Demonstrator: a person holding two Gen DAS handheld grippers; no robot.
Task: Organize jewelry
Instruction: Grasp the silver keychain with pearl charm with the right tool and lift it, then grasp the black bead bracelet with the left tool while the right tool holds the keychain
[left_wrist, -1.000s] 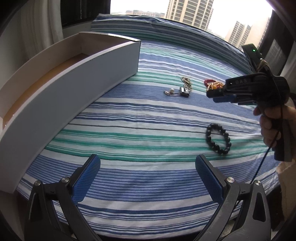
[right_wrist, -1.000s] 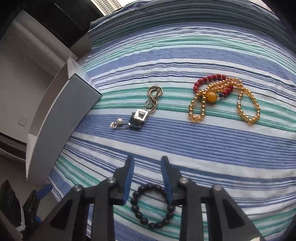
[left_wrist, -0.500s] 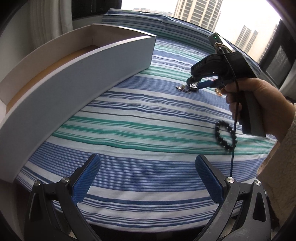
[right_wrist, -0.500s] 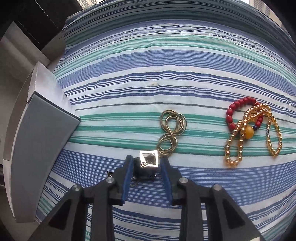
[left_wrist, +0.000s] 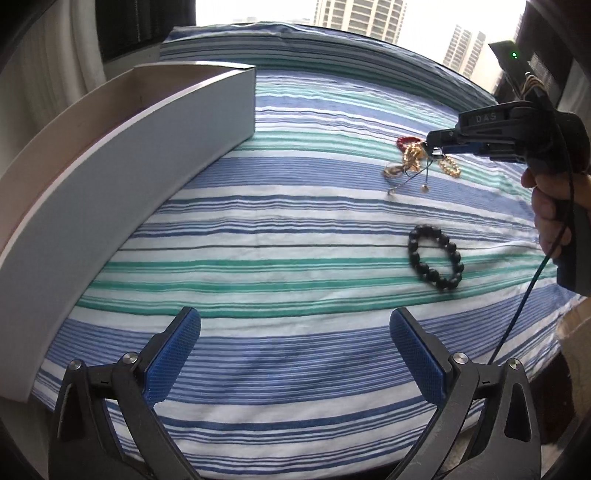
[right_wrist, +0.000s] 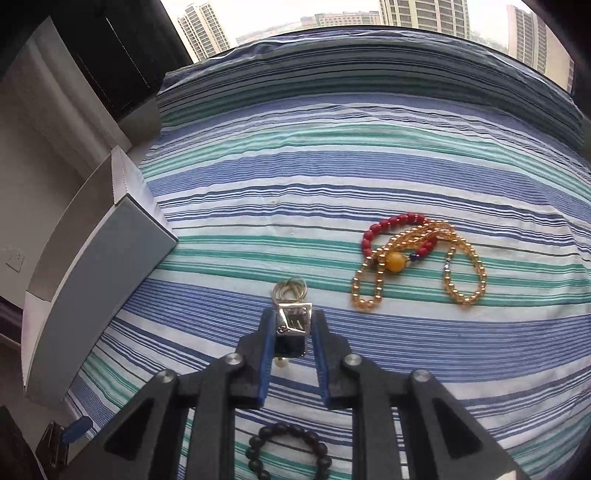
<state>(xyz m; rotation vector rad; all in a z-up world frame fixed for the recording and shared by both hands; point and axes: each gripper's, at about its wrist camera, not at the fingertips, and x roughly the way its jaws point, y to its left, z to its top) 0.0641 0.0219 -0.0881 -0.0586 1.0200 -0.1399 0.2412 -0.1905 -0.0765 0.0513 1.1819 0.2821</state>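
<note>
My right gripper (right_wrist: 293, 325) is shut on a square silver pendant (right_wrist: 293, 320) and holds it lifted off the striped bedspread; its cord and small pearl dangle below in the left wrist view (left_wrist: 424, 179). A gold ring chain (right_wrist: 289, 290) lies just beyond it. A red bead bracelet (right_wrist: 388, 229) and an amber bead necklace (right_wrist: 417, 273) lie tangled to the right. A black bead bracelet (left_wrist: 436, 263) lies nearer. My left gripper (left_wrist: 295, 354) is open and empty, low over the bedspread's near edge. The right gripper (left_wrist: 430, 146) also shows in that view at the far right.
A long white open box (left_wrist: 122, 177) stands on the left of the bed, also seen in the right wrist view (right_wrist: 99, 280). The striped bedspread (left_wrist: 277, 221) spreads between the box and the jewelry. A window with tower blocks lies behind.
My right gripper has closed on the square pendant and lifted it off the bedspread, drawing back to the right. My left gripper stays open, its view swung slightly.
</note>
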